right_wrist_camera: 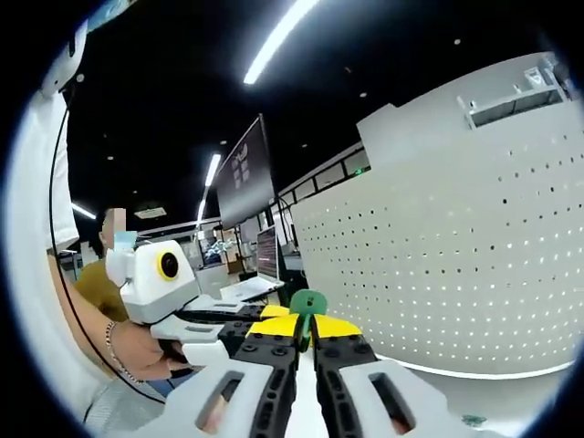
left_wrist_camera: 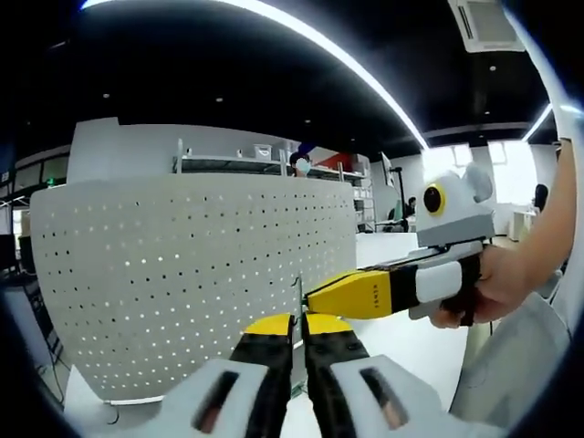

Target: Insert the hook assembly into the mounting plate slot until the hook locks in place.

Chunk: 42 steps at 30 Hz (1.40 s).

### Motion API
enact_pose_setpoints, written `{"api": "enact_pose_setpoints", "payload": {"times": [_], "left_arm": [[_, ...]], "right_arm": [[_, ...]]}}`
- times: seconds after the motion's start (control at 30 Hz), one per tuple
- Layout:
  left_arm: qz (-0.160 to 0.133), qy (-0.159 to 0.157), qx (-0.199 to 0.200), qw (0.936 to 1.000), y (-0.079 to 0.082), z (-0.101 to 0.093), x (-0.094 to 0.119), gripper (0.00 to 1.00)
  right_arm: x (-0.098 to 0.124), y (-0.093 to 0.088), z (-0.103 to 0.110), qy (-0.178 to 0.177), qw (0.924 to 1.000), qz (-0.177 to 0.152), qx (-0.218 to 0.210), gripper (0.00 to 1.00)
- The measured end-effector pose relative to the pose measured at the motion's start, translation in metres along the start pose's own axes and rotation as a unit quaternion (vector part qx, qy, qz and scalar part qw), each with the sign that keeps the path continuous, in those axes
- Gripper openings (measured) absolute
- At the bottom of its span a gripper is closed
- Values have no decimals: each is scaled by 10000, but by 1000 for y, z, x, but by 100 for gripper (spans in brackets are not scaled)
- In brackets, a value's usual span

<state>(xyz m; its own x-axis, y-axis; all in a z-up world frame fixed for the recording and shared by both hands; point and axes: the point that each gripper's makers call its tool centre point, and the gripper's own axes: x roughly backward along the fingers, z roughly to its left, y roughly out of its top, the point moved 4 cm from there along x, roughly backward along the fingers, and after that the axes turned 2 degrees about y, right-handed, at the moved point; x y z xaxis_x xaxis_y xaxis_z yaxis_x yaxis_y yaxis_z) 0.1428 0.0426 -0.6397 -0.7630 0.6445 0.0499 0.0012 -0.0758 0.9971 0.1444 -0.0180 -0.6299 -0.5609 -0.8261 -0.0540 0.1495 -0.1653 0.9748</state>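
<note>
My left tongs are almost shut, their yellow tips pinching a thin metal hook that sticks up right in front of the big white board full of little holes. My right tongs are almost shut too, and a small green piece sits squeezed between their yellow tips, with the same holey board standing off to the side of them. In the left gripper view my right tongs come in from the side, held in my hand, and their yellow tip is just beside the hook.
</note>
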Motion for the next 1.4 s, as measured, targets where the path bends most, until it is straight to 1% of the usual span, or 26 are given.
{"api": "enact_pose_setpoints", "payload": {"times": [0.23,0.53,0.63,0.67,0.7,0.73,0.77,0.8,0.83,0.9,0.97,1.0,1.1,1.13,1.2,1.3,1.4], "left_arm": [[0,-18,72,10000,-1,-2,-1,3],[-26,-27,55,10000,0,-1,-1,4],[-36,-51,54,10000,1,-1,0,6],[-37,-83,58,9999,1,-2,0,9],[21,-137,-31,9999,0,-4,0,16],[73,-158,-318,9993,0,-5,-1,21],[57,-167,-274,9995,0,-8,-2,25],[60,-168,-215,9996,0,-8,-2,32],[105,-190,-86,9997,-2,-9,-3,37],[110,-195,-105,9997,-2,-9,-4,46],[218,-213,-97,9995,-6,-9,-6,53],[221,-210,-59,9995,-6,-9,-6,58],[198,-194,-15,9996,-7,-8,-7,69],[204,-178,-23,9996,-7,-8,-7,72],[258,-162,-160,9994,-10,-8,-8,78],[262,-154,-174,9994,-11,-8,-8,85],[319,-136,-156,9993,-14,-7,-8,85]], "right_arm": [[1,0,-1,-86,9999,-63,-135,1],[1,1,0,-75,9997,-102,-227,1],[0,1,1,-34,9996,-102,-264,0],[0,1,1,-27,9996,-96,-279,0],[0,2,1,-5,9995,-104,-294,0],[0,2,1,-2,9995,-97,-293,0],[0,2,2,-2,9995,-97,-288,0],[0,2,2,7,9995,-94,-300,0],[0,2,2,8,9995,-89,-301,0],[0,1,2,-4,9996,-68,-283,0],[0,1,2,2,9996,-62,-272,0],[1,1,1,-6,9996,-61,-264,0],[2,2,1,-18,9996,-76,-263,0],[2,2,1,-14,9996,-78,-258,0],[2,2,1,-16,9996,-69,-261,0],[2,1,2,-7,9996,-67,-256,0],[2,1,2,0,9996,-59,-259,0]]}}
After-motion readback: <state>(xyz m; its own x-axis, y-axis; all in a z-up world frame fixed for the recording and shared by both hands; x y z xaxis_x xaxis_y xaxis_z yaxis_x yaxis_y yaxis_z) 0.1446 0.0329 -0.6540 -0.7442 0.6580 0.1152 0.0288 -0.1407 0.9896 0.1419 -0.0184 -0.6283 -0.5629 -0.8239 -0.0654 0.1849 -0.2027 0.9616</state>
